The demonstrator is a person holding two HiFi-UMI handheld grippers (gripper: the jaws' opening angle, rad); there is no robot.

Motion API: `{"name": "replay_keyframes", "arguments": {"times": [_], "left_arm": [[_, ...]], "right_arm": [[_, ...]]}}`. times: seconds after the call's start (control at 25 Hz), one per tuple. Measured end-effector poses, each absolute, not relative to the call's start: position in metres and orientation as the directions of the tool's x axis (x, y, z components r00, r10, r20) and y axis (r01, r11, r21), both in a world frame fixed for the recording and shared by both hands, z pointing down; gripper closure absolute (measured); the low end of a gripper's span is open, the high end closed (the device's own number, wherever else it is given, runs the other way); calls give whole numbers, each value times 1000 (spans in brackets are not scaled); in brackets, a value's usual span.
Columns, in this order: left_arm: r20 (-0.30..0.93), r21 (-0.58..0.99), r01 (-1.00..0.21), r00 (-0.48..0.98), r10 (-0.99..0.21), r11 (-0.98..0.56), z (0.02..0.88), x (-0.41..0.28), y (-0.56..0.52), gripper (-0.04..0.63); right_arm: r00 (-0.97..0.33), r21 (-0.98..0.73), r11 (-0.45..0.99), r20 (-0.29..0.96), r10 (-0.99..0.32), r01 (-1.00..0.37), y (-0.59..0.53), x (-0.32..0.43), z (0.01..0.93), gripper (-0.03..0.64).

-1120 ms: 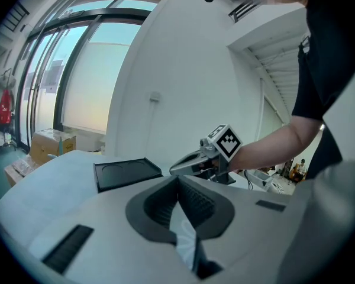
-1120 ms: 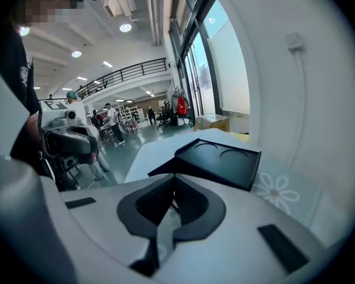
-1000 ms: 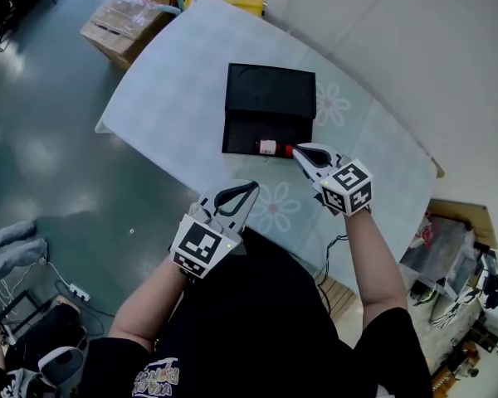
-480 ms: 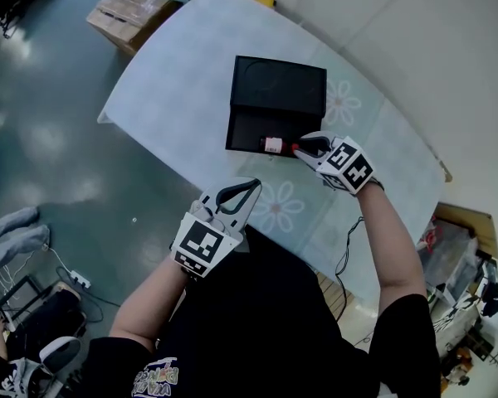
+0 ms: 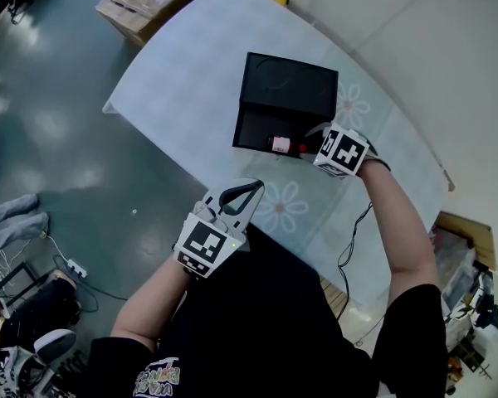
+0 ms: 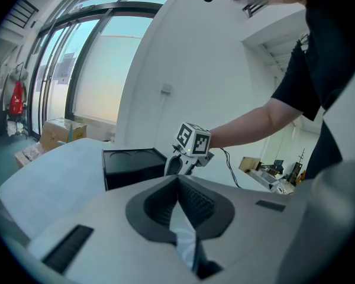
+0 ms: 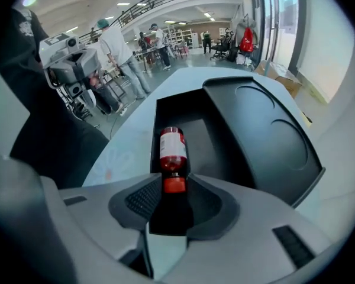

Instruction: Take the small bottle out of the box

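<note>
The bottle (image 7: pixel 173 149) lies on its side in the box's (image 5: pixel 253 129) open tray, the half facing the worktop's (image 5: pixel 183 81) near edge. Its long axis runs straight away from the right gripper (image 7: pixel 174 188), with the red cap nearest and between the jaws. These have just been opening and stand spread, not pinching it. The left gripper (image 5: pixel 252 187), jaws pressed together and empty, hangs well apart at the near edge. The bottle is small and dark red, with a white label
</note>
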State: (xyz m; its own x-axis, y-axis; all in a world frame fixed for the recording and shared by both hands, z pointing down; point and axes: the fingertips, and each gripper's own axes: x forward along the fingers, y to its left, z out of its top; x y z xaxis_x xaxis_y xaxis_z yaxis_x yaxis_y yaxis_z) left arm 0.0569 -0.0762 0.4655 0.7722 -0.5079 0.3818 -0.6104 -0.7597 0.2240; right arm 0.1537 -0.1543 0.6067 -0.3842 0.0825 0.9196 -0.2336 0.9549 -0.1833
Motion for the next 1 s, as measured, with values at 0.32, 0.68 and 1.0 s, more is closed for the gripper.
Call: {"name": "replay_keyframes", "arguments": {"times": [0.32, 0.68, 1.0], "left_arm": [[390, 228, -632, 756, -526, -740, 468, 49, -73, 567], [390, 232, -644, 748, -537, -729, 468, 46, -70, 568], [390, 232, -643, 749, -536, -730, 467, 45, -70, 566]], "right_arm": [[-213, -165, 983, 966, 146, -77, -150, 150, 624, 461], [-221, -159, 983, 966, 134, -97, -150, 144, 635, 454], [-194, -80, 994, 979, 65, -69, -158, 146, 638, 454]]}}
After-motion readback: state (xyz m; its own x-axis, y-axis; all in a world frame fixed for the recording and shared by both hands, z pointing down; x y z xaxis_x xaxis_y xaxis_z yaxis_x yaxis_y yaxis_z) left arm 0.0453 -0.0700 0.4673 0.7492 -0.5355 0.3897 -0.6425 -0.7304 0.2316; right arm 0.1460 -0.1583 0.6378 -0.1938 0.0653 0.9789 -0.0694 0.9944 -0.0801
